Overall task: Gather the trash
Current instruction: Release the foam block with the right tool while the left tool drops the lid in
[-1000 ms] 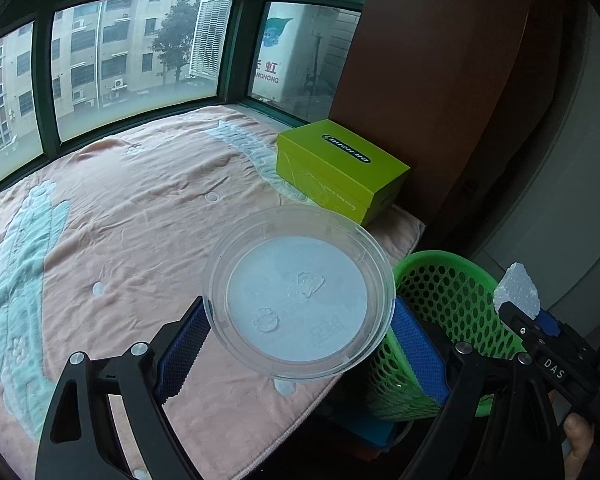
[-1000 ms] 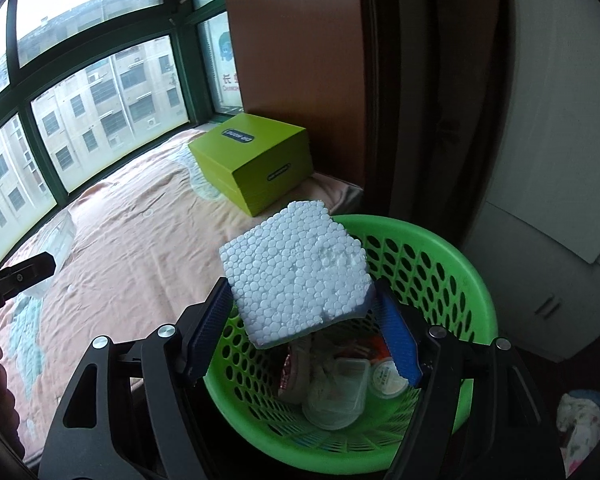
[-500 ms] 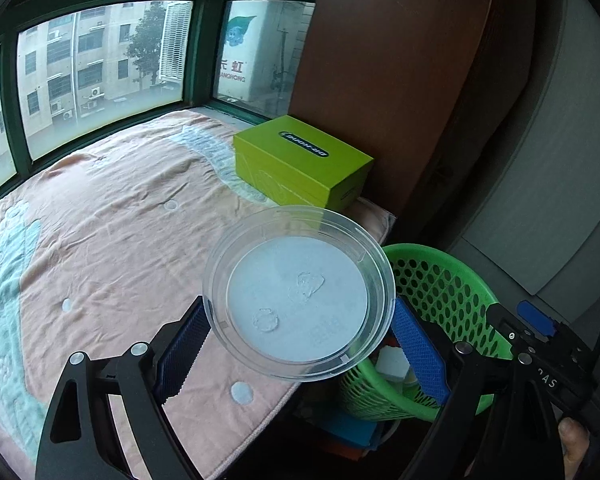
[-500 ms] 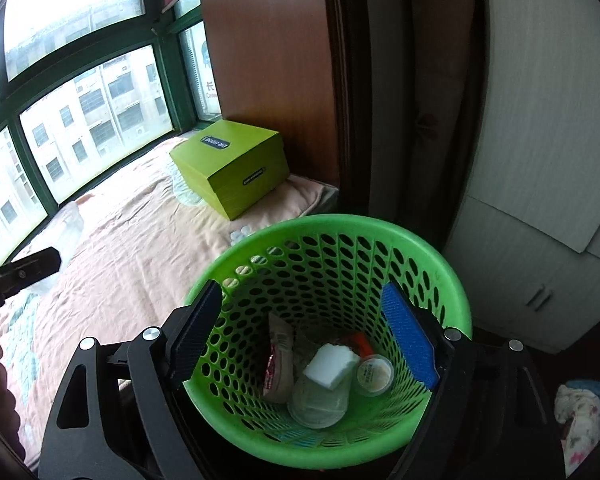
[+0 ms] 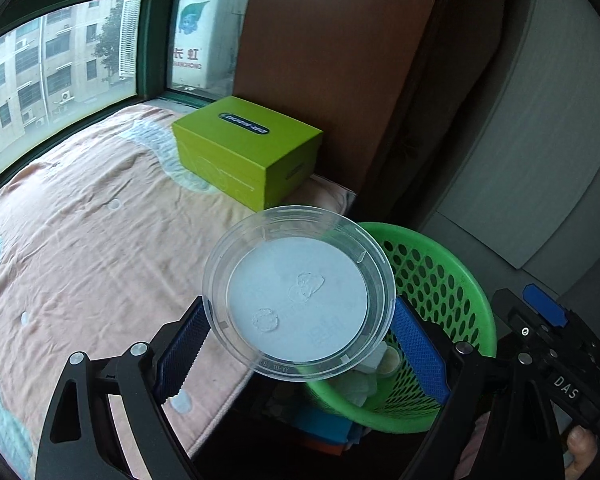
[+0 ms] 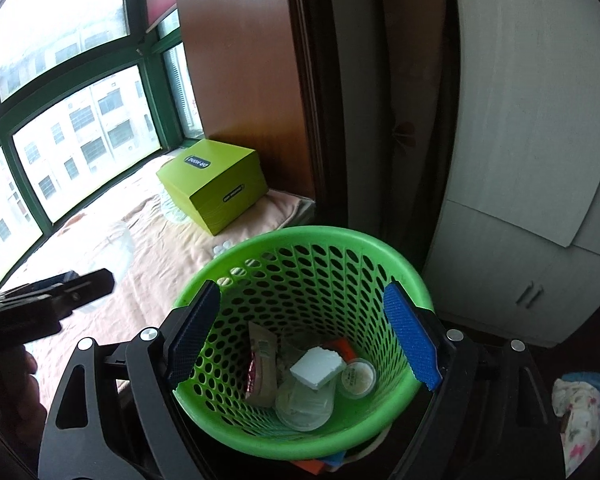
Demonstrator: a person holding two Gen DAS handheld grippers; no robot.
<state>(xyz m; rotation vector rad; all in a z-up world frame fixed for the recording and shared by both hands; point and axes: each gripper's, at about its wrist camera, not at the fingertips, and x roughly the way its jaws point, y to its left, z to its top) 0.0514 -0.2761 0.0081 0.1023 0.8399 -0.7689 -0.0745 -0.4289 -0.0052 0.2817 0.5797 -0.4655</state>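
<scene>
A round clear plastic lid (image 5: pixel 298 300) is held flat across its rim, with my left gripper (image 5: pixel 298 309) shut on it above the bed's edge, beside the green mesh basket (image 5: pixel 440 264). My right gripper (image 6: pixel 302 288) hangs open over the basket (image 6: pixel 300 236), nothing between its blue pads. A white foam block (image 6: pixel 318 368) lies at the bottom of the basket among a wrapper (image 6: pixel 260 364), a clear cup (image 6: pixel 304 400) and a small round tub (image 6: pixel 356 376). The right gripper's body (image 5: pixel 540 320) shows at the right of the left wrist view.
A lime-green box (image 5: pixel 244 148) sits on the pink blanket (image 5: pixel 80 240) near the window corner. A brown wooden panel (image 5: pixel 320 60) and a grey cabinet (image 6: pixel 520 240) stand behind the basket. Some cloth (image 6: pixel 580 408) lies on the floor at the right.
The right gripper opened and the foam block dropped into the basket. The left gripper carried the lid to the right, closer to the basket.
</scene>
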